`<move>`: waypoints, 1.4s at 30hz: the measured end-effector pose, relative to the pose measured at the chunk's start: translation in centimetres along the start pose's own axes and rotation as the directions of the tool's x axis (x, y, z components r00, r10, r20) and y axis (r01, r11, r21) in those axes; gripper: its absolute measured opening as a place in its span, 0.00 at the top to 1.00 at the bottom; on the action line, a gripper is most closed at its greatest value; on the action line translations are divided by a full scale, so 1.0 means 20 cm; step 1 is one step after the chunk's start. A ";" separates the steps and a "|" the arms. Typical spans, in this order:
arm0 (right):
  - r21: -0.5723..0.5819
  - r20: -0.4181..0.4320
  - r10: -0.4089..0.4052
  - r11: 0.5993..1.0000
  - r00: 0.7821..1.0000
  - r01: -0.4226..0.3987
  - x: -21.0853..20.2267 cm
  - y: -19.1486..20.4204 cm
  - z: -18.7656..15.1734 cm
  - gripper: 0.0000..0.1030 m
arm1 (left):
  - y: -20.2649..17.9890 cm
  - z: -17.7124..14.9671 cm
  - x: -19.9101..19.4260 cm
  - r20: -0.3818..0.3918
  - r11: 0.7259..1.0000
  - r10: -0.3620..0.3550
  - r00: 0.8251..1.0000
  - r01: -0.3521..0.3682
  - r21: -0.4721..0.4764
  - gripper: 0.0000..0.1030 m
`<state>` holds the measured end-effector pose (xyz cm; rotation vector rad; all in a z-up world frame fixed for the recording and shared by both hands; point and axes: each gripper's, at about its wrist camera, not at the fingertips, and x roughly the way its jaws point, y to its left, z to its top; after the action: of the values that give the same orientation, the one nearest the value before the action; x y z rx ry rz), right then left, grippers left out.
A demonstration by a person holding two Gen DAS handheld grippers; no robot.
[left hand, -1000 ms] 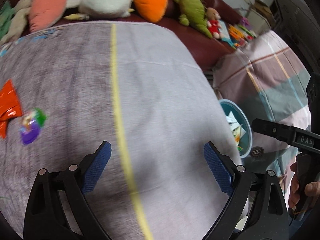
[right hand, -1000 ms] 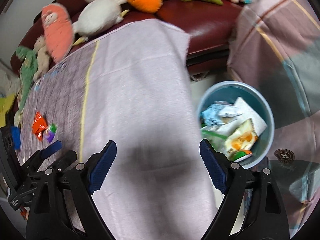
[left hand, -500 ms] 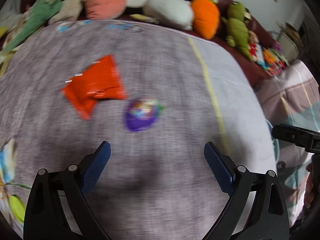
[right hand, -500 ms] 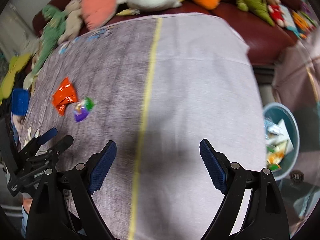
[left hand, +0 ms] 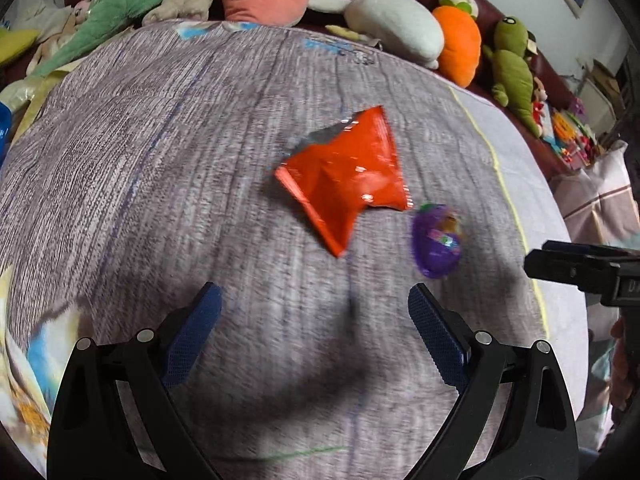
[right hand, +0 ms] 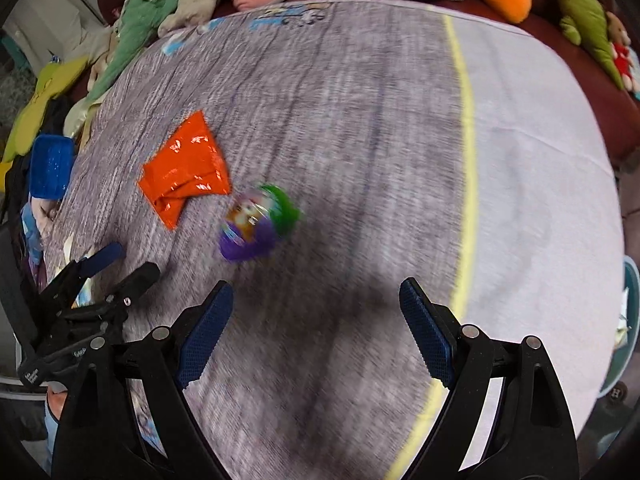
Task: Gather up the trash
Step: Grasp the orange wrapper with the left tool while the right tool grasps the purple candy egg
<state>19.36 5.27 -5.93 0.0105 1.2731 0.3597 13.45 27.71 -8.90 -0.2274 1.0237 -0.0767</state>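
An orange foil wrapper (left hand: 348,176) lies flat on the grey cloth, with a purple and green wrapper (left hand: 437,240) just to its right. Both also show in the right wrist view, the orange wrapper (right hand: 188,172) to the left of the purple one (right hand: 256,224). My left gripper (left hand: 314,328) is open and empty, a little short of the orange wrapper. My right gripper (right hand: 316,320) is open and empty, short of the purple wrapper. The left gripper also shows in the right wrist view (right hand: 116,264). The blue trash bin (right hand: 632,320) peeks in at the right edge.
The grey cloth (left hand: 160,160) with a yellow stripe (right hand: 468,160) covers the table. Plush toys (left hand: 392,28) line the dark red sofa behind it. A blue tray (right hand: 50,166) sits at the left edge.
Both grippers have swung left from the bin side toward the two wrappers and moved closer to them. Both stay open and empty.
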 end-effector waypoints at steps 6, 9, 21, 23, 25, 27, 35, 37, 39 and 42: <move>0.001 -0.049 0.063 0.998 0.997 -0.063 0.15 0.11 0.11 0.42 | 0.09 0.05 0.04 -0.005 1.000 -0.013 1.000 0.013 0.026 0.08; 0.007 -0.060 0.062 0.998 0.996 -0.061 0.23 0.15 0.15 0.42 | 0.11 0.07 0.06 -0.012 0.999 -0.028 1.000 0.029 0.027 0.08; 0.004 -0.033 0.067 0.998 0.997 -0.067 0.28 0.13 0.18 0.49 | 0.05 0.19 0.10 -0.005 0.997 -0.034 0.999 0.034 0.069 0.08; 0.015 -0.031 0.070 0.997 0.997 -0.069 0.26 0.09 0.17 0.49 | 0.01 0.21 0.11 -0.001 0.994 -0.028 1.000 0.028 0.105 0.08; 0.031 -0.027 0.076 0.997 0.997 -0.075 0.23 0.05 0.17 0.49 | -0.04 0.24 0.13 0.002 0.990 -0.016 1.000 0.016 0.143 0.08; 0.045 -0.018 0.075 0.996 0.997 -0.074 0.20 0.01 0.17 0.49 | -0.07 0.26 0.16 -0.006 0.985 -0.008 1.000 0.009 0.173 0.08; 0.080 0.017 0.093 0.992 0.996 -0.094 0.09 -0.12 0.15 0.48 | -0.13 0.29 0.28 -0.022 0.964 0.048 0.999 -0.040 0.262 0.09; 0.088 0.020 0.102 0.991 0.995 -0.103 0.08 -0.15 0.14 0.48 | -0.15 0.29 0.29 -0.024 0.960 0.056 0.998 -0.047 0.277 0.27; 0.099 0.022 0.108 0.989 0.994 -0.110 0.08 -0.17 0.13 0.48 | -0.16 0.29 0.29 -0.004 0.954 0.102 0.995 -0.097 0.285 0.43; 0.110 0.024 0.115 0.987 0.993 -0.117 0.08 -0.21 0.12 0.48 | -0.16 0.30 0.29 -0.008 0.962 0.103 0.995 -0.097 0.255 0.50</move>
<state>22.99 2.18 -7.53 0.1833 1.2770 0.3877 21.71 24.61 -9.97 0.0600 1.0343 -0.1182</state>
